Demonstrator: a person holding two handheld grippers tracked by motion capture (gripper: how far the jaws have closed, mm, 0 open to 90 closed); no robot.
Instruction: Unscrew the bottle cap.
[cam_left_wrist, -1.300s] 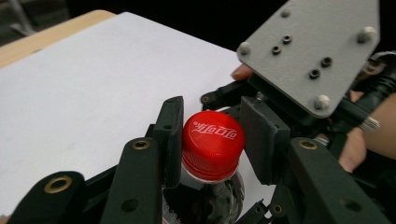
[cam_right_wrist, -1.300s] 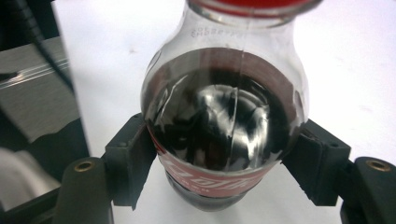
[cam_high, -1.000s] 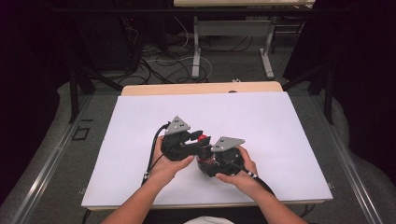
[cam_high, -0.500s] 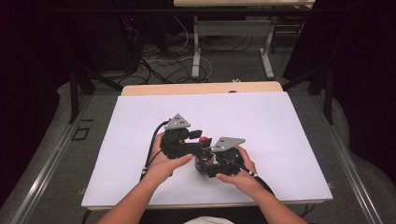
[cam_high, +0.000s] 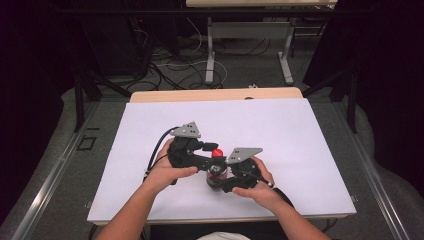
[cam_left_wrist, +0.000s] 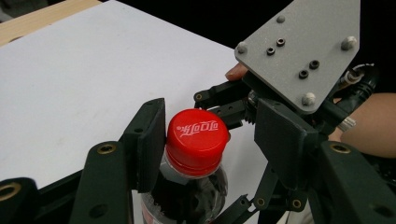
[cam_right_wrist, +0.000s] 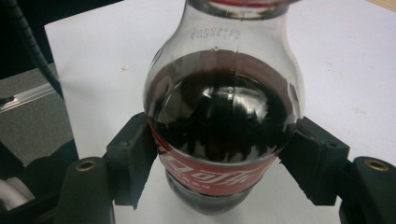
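On the white tabletop (cam_high: 300, 145), one cola bottle (cam_right_wrist: 223, 126) stood pinched at its body by the right gripper (cam_right_wrist: 223, 168), while the left gripper (cam_left_wrist: 212, 144), jaws just spread, straddled its single red cap (cam_left_wrist: 197, 140), one pad touching.

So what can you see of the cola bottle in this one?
The cola bottle is clear plastic, upright on the white table, dark drink up to its shoulder, with a red label band and a red screw cap still on. The right gripper clamps its body; the left gripper straddles the cap, one pad touching it.
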